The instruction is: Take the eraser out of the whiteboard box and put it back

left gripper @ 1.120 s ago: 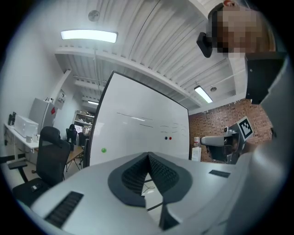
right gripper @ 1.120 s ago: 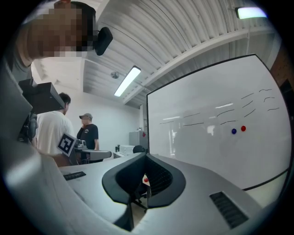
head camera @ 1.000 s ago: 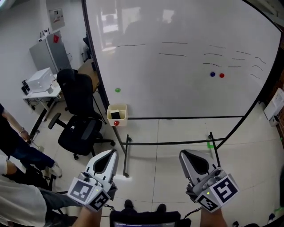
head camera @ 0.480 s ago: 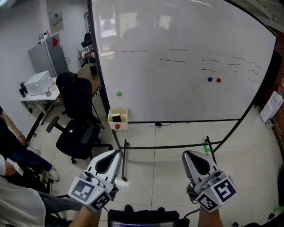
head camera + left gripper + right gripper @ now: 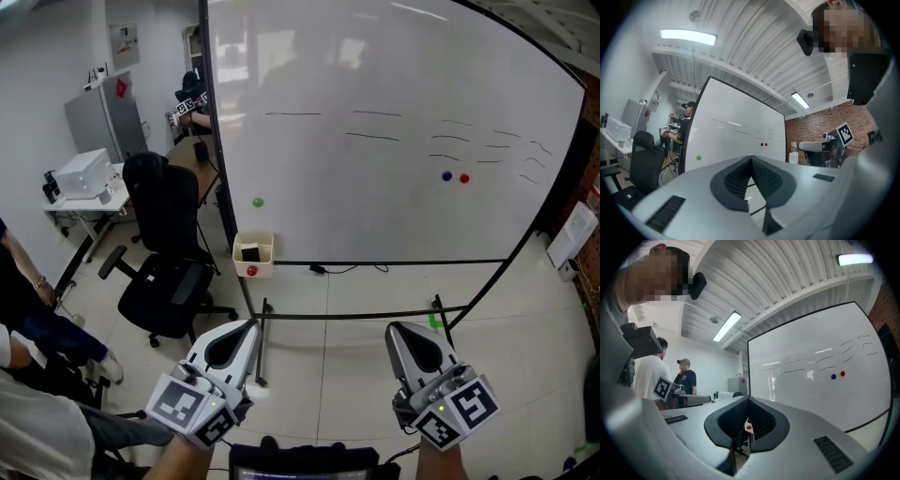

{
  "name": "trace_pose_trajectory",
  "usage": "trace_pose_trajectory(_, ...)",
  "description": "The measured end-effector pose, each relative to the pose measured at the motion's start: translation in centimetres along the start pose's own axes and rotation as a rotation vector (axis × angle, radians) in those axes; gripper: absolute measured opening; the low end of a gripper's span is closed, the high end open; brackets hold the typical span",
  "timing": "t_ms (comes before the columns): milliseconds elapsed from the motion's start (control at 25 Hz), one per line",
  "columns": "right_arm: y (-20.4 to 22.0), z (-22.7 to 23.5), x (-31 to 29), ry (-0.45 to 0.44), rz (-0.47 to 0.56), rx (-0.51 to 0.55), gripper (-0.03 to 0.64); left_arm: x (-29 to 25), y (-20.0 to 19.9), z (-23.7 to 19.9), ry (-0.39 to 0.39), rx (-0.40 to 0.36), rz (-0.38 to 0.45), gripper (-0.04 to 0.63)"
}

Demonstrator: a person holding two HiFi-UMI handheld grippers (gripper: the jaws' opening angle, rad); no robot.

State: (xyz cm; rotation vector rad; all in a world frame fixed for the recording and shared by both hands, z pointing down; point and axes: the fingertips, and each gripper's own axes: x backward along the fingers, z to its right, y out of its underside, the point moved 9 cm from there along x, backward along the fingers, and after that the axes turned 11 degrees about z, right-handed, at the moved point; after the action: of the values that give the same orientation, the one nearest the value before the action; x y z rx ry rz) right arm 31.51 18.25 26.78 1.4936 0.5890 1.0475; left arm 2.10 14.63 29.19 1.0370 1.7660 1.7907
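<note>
Item: black eraser [image 5: 249, 253], inside pale yellow open-topped box [image 5: 262, 265] at the lower left corner of the large white whiteboard [image 5: 394, 187] (red round magnet [image 5: 251, 271] on the box front). Left grey two-jaw gripper [image 5: 248, 324] and right grey two-jaw gripper [image 5: 394, 329]: well below the whiteboard, jaws pressed together, nothing between.

The head view looks from over the person, forward and steeply down, at the whiteboard [image 5: 394, 141] standing well ahead, with both grippers close under the camera at the frame's bottom edge; the left gripper [image 5: 249, 326] view looks level along its own jaws toward the whiteboard, catching the right gripper [image 5: 394, 330] at its right side; the right gripper view faces the whiteboard likewise, with the left gripper at its left side; all three share the whiteboard and its red dot [image 5: 464, 177].
</note>
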Motion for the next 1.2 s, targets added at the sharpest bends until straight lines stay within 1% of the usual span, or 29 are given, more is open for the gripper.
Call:
trace_pose_trajectory(160,0.0,0.1,0.0,0.003,-0.004,0.0,0.018,0.2,-0.1,0.3,0.002,-0.001,0.0,0.034)
trace_pose_trajectory(360,0.6,0.3,0.3,0.014,-0.033,-0.001,0.019,0.3,-0.3,0.5,0.006,-0.002,0.013,0.034)
trace_pose_trajectory(600,0.3,0.5,0.6,0.024,-0.025,0.007,0.018,0.1,0.2,0.7,-0.005,0.011,-0.011,0.034)
trace_pose_trajectory(680,0.2,0.6,0.6,0.032,-0.022,0.001,0.018,-0.1,0.4,0.8,-0.011,0.001,-0.012,0.034)
trace_pose_trajectory(800,0.2,0.8,0.8,0.038,-0.022,0.003,0.018,-0.2,0.6,1.1,-0.002,-0.011,-0.003,0.035)
trace_pose_trajectory(960,-0.1,0.9,0.9,0.036,-0.021,0.013,0.018,-0.4,0.4,1.2,0.013,0.01,0.018,0.035)
trace_pose_trajectory(1200,0.0,1.0,0.8,0.042,-0.02,0.017,0.018,-0.7,0.2,1.2,0.021,0.015,0.032,0.035)
